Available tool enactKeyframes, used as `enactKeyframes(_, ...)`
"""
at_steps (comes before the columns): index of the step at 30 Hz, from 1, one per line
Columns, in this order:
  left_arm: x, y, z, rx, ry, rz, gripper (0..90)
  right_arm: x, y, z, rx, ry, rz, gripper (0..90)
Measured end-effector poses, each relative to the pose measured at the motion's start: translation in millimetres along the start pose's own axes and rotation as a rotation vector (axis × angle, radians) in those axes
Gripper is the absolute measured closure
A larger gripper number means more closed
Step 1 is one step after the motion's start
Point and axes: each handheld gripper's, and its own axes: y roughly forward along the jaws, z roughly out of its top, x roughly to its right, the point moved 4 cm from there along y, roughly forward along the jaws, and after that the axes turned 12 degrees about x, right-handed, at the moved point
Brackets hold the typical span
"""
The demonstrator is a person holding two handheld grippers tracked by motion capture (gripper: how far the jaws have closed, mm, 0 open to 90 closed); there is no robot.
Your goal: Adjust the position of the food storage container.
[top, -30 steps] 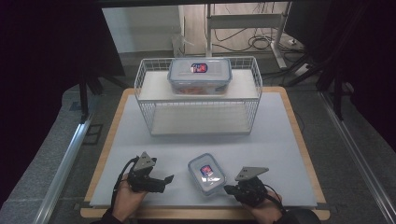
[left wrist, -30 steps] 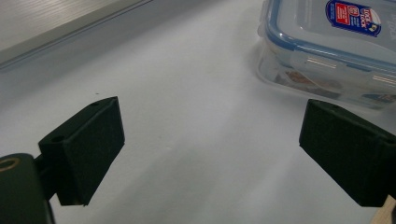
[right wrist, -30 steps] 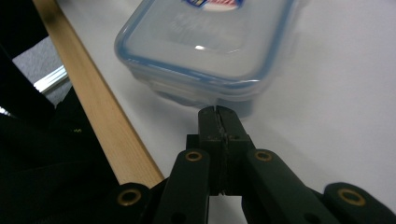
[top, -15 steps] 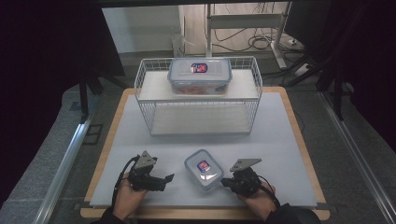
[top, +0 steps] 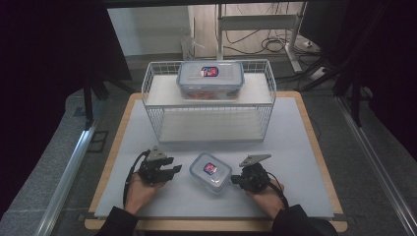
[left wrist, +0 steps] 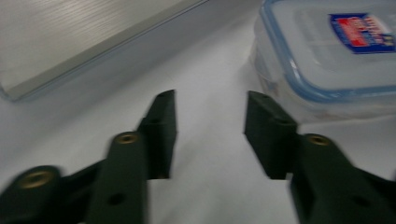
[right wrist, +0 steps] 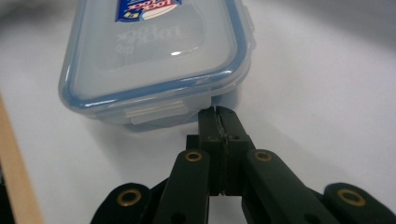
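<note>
A small clear container (top: 210,171) with a blue-rimmed lid and a red-and-blue label lies on the white mat near the front. My left gripper (top: 174,169) sits just left of it, open with nothing between its jaws. In the left gripper view (left wrist: 210,126) the container (left wrist: 327,60) lies ahead to the right, beside the right jaw. My right gripper (top: 235,179) is at the container's right side, shut. In the right gripper view its joined tips (right wrist: 218,112) touch the container's (right wrist: 159,51) near wall under the lid rim.
A white wire rack (top: 209,129) stands at the middle back of the mat. A larger clear container (top: 210,78) with food inside rests on its top shelf. The mat lies on a wooden board (top: 314,142), and open mat flanks both grippers.
The small container has slid left and a little away from the front edge, with the shut right gripper following against it. The left gripper shifted slightly forward.
</note>
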Motion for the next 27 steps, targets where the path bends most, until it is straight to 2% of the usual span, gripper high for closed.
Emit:
enactKeyframes(3, 0.5, 16.9, -0.2, -0.033, -0.008, -0.036, 70.5, 1.2, 0.5, 1.4, 0.0, 0.005, -0.007, 89.6)
enactKeyframes(6, 6.8, 28.0, -0.2, -0.046, -0.022, -0.089, 74.5, -2.0, -1.3, 2.1, -0.002, -0.017, -0.015, 89.6)
enactKeyframes(8, 12.7, 30.8, 0.0, -0.049, -0.024, -0.121, 75.0, -1.4, -0.8, 2.7, -0.001, -0.012, -0.015, 89.6)
enactKeyframes(10, 15.7, 31.3, -0.5, -0.064, -0.014, -0.114, 77.0, 1.0, -0.8, 3.0, 0.001, -0.004, -0.014, 89.5)
enactKeyframes(13, 20.2, 31.1, -1.9, -0.076, -0.033, -0.136, 77.0, 4.4, -0.9, 4.2, -0.001, -0.001, -0.029, 89.6)
enactKeyframes(15, 24.0, 30.1, -2.6, -0.085, -0.023, -0.124, 77.0, 7.7, 0.1, 5.7, 0.0, -0.004, -0.041, 89.6)
enactKeyframes(21, 32.0, 23.0, -5.6, -0.092, -0.061, -0.123, 76.8, 18.8, 5.7, 12.7, 0.006, 0.01, -0.067, 89.5)
enactKeyframes(25, 41.0, 18.8, -6.6, -0.097, -0.055, -0.141, 75.8, 25.4, 10.1, 17.3, 0.008, 0.01, -0.084, 89.6)
enactKeyframes(27, 43.6, 18.4, -5.8, -0.101, -0.041, -0.132, 74.3, 27.9, 11.6, 17.2, 0.006, 0.007, -0.087, 89.6)
